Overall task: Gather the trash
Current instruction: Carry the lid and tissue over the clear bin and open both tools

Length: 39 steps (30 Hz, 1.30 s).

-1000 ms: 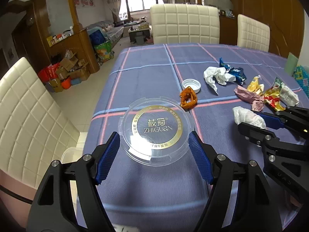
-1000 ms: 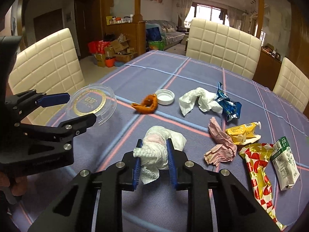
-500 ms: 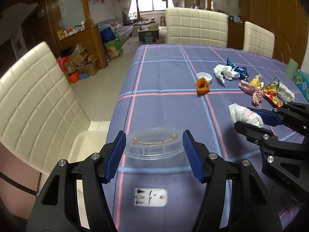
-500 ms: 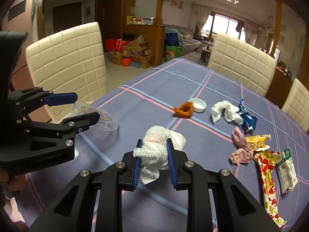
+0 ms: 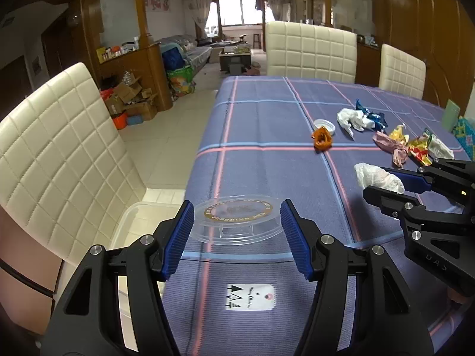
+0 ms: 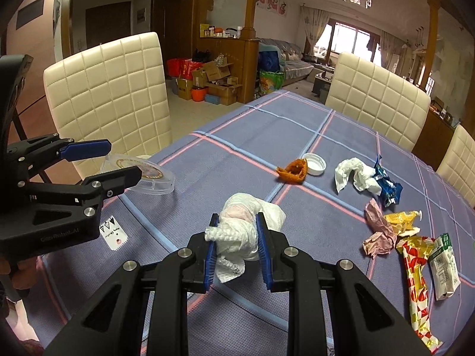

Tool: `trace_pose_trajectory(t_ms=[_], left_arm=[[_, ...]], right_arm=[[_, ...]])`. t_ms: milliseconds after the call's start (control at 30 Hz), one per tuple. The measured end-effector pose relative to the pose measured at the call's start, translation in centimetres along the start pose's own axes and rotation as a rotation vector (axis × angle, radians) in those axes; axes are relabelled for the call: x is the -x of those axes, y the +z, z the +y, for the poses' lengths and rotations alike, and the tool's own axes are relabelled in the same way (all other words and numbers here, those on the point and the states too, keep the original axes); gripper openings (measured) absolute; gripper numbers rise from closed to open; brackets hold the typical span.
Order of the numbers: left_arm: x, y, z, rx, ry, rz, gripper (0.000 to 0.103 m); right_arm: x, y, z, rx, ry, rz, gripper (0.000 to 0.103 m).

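Observation:
My left gripper [image 5: 237,234] is shut on a clear round plastic lid [image 5: 240,218] with a gold ring, held level above the table's near left corner; it also shows in the right wrist view [image 6: 139,175]. My right gripper [image 6: 237,246] is shut on a crumpled white tissue [image 6: 246,231], held above the blue checked tablecloth [image 6: 297,136]. That tissue shows in the left wrist view [image 5: 377,176] at the right. Loose trash lies farther out: an orange peel [image 6: 292,170], a white cap [image 6: 315,163], a white tissue [image 6: 353,175], a blue wrapper [image 6: 387,185], pink paper [image 6: 378,228] and yellow wrappers [image 6: 415,255].
A clear plastic bin [image 5: 139,222] stands on the floor by the table's left edge, next to a cream chair [image 5: 59,154]. More cream chairs [image 5: 310,52] stand at the far side. A white label [image 5: 251,296] lies on the cloth near me.
Both grippers have drawn back toward the table's near edge with their loads. The lid now sits over the near left corner, close to the bin.

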<state>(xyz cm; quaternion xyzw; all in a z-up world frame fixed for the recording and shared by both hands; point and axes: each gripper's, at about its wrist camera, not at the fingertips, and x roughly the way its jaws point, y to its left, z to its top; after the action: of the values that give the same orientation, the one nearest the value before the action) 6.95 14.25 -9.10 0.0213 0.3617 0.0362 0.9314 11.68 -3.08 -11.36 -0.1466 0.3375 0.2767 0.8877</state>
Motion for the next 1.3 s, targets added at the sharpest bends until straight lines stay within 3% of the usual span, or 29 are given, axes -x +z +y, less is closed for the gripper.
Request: trace_pose_trajectory(t_ms=[267, 767, 1300], left_arm=[[0.9, 0.1, 2.7, 0.033, 0.046, -0.020, 0.061], [1.6, -2.1, 8.2, 0.109, 0.123, -0.003, 0.061], [0.9, -3.5, 13.7, 0.195, 0.189, 0.013, 0.061]], right_arm=[[-0.2, 1.2, 2.0, 0.044, 0.031, -0.017, 0.024], [-2.9, 4.4, 9.3, 0.197, 0.119, -0.045, 0.024], [-5.7, 7.1, 13.5, 0.261, 0.180, -0.050, 0.024]])
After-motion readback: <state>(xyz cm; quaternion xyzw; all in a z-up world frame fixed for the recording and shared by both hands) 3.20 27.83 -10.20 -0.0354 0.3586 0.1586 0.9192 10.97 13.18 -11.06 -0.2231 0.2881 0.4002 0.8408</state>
